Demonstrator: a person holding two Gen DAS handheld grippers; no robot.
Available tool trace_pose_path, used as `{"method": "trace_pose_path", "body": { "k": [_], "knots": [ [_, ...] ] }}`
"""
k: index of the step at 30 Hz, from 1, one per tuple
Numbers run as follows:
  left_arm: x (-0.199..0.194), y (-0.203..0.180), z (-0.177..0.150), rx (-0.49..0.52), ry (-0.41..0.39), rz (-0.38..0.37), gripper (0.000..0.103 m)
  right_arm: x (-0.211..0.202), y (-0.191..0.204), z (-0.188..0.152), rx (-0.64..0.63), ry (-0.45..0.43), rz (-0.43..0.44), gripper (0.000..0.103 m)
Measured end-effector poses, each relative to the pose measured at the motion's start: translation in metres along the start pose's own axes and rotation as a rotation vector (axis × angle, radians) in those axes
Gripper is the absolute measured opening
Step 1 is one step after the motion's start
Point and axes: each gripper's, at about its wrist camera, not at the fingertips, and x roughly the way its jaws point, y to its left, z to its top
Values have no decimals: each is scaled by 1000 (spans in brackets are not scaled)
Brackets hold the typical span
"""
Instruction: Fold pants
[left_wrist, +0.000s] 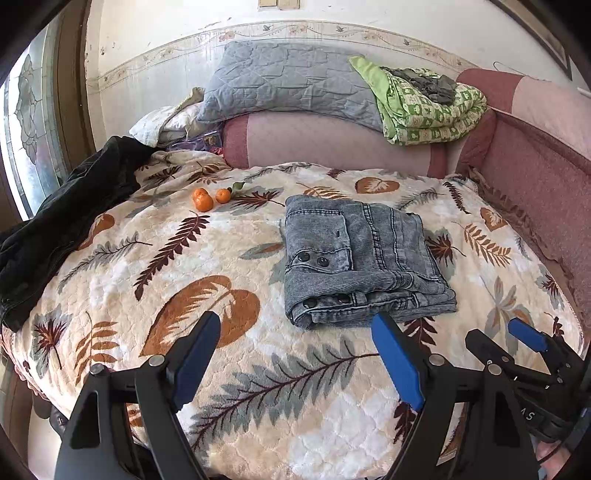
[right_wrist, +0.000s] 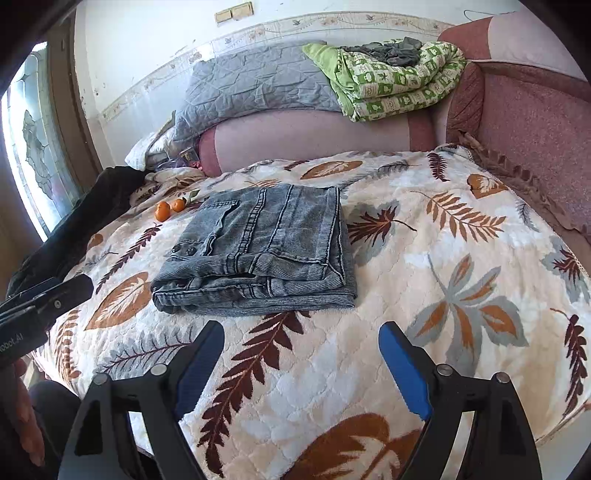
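Note:
Grey-blue corduroy pants (left_wrist: 358, 258) lie folded into a compact rectangle on the leaf-patterned blanket (left_wrist: 221, 369), with a buttoned pocket facing up. They also show in the right wrist view (right_wrist: 262, 254). My left gripper (left_wrist: 295, 325) is open and empty, held just in front of the pants' near edge. My right gripper (right_wrist: 301, 336) is open and empty, a little short of the pants. The right gripper also shows at the right edge of the left wrist view (left_wrist: 517, 339).
Two oranges (left_wrist: 208, 199) lie on the blanket left of the pants. A black garment (left_wrist: 66, 218) is heaped at the left edge. A grey quilted pillow (left_wrist: 284, 85) and a green patterned quilt (left_wrist: 424, 107) rest on the pink sofa back (left_wrist: 325, 144).

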Motion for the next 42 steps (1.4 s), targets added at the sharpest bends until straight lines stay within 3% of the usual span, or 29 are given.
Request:
{"method": "trace_pose_path", "body": {
  "k": [8, 16, 29, 42],
  "knots": [
    [-7, -27, 0, 4, 11, -110, 85, -18, -9, 0, -4, -74, 5, 88],
    [-7, -41, 4, 3, 24, -152, 86, -28, -29, 0, 38, -94, -25, 89],
    [-1, -43, 10, 5, 51, -175, 97, -34, -24, 1, 11, -101, -42, 90],
    [3, -34, 17, -20, 34, -185, 98, -33, -15, 9, -6, -70, -34, 90]
  ]
}}
